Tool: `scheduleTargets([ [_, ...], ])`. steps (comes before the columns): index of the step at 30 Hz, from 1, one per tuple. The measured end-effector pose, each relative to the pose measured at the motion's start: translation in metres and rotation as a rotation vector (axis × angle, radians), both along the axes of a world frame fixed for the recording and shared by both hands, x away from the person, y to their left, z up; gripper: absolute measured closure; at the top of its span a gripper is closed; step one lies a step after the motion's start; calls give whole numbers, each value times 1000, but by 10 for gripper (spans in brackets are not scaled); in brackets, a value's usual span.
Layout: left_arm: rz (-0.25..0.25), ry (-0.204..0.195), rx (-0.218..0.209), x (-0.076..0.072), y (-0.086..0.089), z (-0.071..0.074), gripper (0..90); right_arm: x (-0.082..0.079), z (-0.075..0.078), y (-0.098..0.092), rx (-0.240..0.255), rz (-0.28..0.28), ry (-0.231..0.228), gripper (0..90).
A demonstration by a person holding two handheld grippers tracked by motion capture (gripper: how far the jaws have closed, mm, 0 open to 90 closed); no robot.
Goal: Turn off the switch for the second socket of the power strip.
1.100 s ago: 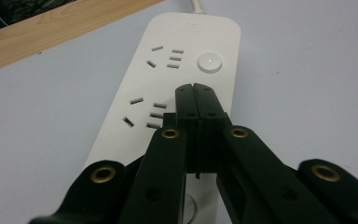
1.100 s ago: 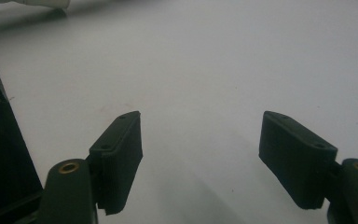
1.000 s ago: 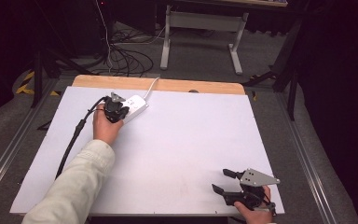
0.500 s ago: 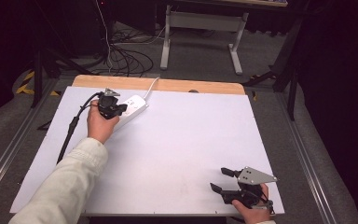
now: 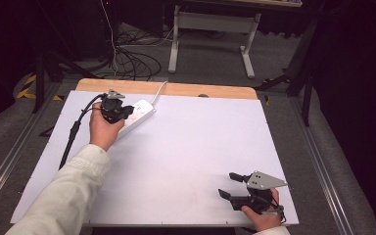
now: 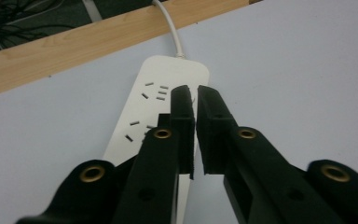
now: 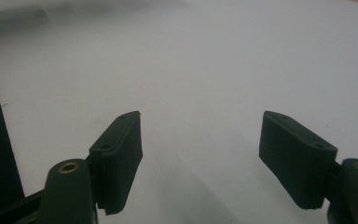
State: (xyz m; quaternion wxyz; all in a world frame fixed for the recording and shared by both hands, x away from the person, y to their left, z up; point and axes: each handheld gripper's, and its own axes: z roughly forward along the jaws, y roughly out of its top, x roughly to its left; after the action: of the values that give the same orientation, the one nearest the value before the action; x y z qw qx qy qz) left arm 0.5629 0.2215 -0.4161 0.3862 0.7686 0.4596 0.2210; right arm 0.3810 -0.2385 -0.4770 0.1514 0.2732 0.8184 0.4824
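A white power strip [image 5: 139, 113] lies at the back left of the white board [image 5: 186, 147], its white cord [image 5: 159, 90] running off over the wooden back edge. My left gripper [image 5: 121, 113] hovers just over the strip's near part. In the left gripper view the strip [image 6: 154, 107] lies under the jaws. Those jaws have just been opening, and my left gripper [image 6: 196, 91] now shows a narrow gap with nothing in it. My right gripper [image 5: 226, 184] rests open near the front right corner, and in its own view my right gripper [image 7: 200, 119] has bare board between its jaws.
A black cable [image 5: 73, 132] trails from the left gripper along the board's left side. A wooden strip [image 5: 200, 90] borders the back edge. Behind the table, cables [image 5: 127, 58] and a white stand [image 5: 210, 29] sit on the floor.
My left gripper has lifted a little off the power strip and drifted slightly left. The right gripper has stayed where it was.
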Motion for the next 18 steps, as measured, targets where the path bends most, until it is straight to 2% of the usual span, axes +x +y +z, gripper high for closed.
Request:
scheduleTargets([
  [5,-15,-21,-32,-8,2,10,699,5,1,-1,6,-1,-6,308],
  [11,-48,-35,-55,-20,3,22,629,9,2,2,7,12,-7,309],
  [15,-64,-34,-54,-27,3,27,568,9,2,4,6,18,-7,309],
  [17,-71,-41,-30,-31,2,30,528,9,1,4,5,19,-5,310],
  [18,-79,-40,-35,-33,2,31,512,9,1,4,3,20,-4,310],
])
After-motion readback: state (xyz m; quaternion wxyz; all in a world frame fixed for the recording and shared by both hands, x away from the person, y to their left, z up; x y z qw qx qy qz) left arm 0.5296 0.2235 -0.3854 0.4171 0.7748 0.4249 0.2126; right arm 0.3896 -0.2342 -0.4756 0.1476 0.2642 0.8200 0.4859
